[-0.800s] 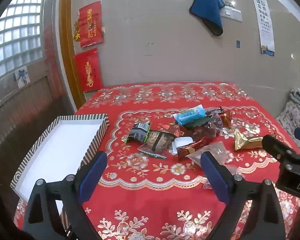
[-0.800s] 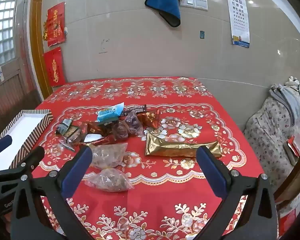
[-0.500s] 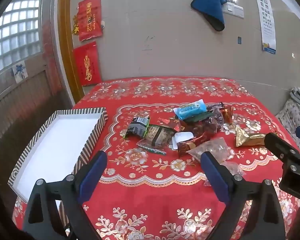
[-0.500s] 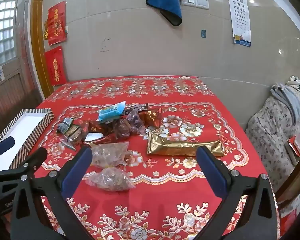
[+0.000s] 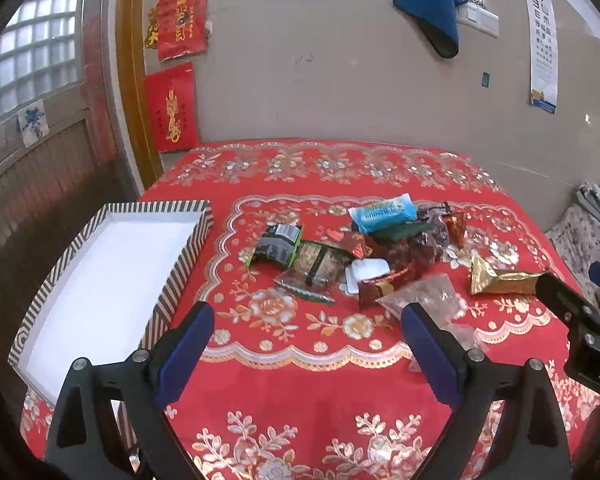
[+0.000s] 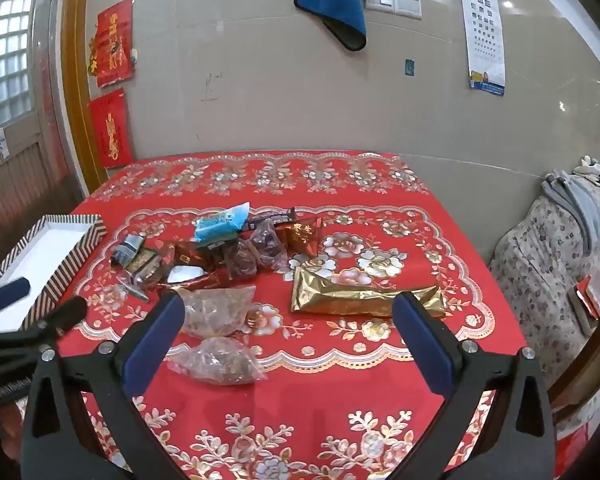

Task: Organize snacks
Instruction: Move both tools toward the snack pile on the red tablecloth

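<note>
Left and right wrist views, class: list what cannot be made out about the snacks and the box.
- Box: near corner hidden behind the left claw, left view; cut by the right view's edge.
- Pile: lower packets covered by upper ones, both views.
- Blue packet: print too small.
- Clear bags: contents blurred, right view.

Eye chart point(image 6: 483, 24) on wall: rows of "E" optotypes in shrinking sizes, readable in both views; footer print too small to read.
Red packet point(image 6: 303, 233) in the snack pile: gold characters "宝生".
Right gripper point(image 5: 591, 344) body, seen from the left wrist view: white letters "DA", the rest cut off.
Red wall posters point(image 5: 180, 14): gold calligraphy, not legible.
Blue packet point(image 5: 383, 213): print blurred.
</note>
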`<state>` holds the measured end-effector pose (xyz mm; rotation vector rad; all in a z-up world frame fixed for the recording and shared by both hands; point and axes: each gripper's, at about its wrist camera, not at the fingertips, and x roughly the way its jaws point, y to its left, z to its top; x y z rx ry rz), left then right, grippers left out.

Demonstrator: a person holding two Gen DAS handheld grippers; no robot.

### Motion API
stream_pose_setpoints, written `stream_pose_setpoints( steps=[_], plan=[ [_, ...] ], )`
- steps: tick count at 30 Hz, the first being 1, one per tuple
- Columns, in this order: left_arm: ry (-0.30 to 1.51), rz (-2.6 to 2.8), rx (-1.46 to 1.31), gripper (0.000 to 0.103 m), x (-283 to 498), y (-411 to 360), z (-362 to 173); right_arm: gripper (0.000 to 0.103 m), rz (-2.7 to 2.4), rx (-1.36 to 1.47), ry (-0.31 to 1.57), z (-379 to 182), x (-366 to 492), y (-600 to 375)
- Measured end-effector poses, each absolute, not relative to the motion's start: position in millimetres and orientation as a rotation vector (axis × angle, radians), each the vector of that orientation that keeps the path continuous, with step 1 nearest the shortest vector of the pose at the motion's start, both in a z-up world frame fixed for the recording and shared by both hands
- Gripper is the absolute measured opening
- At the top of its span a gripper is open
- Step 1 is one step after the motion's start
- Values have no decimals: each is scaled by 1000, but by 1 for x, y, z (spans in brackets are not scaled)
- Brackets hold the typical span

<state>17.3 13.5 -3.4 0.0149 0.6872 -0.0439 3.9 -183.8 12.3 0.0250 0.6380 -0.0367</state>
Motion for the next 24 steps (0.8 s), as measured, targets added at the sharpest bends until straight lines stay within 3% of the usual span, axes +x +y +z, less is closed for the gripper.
stream_pose_setpoints(
  steps=[24],
  plan=[
    [737, -104, 53, 94, 47, 24, -14, 103, -6, 22, 688, 8, 20, -196]
  ],
)
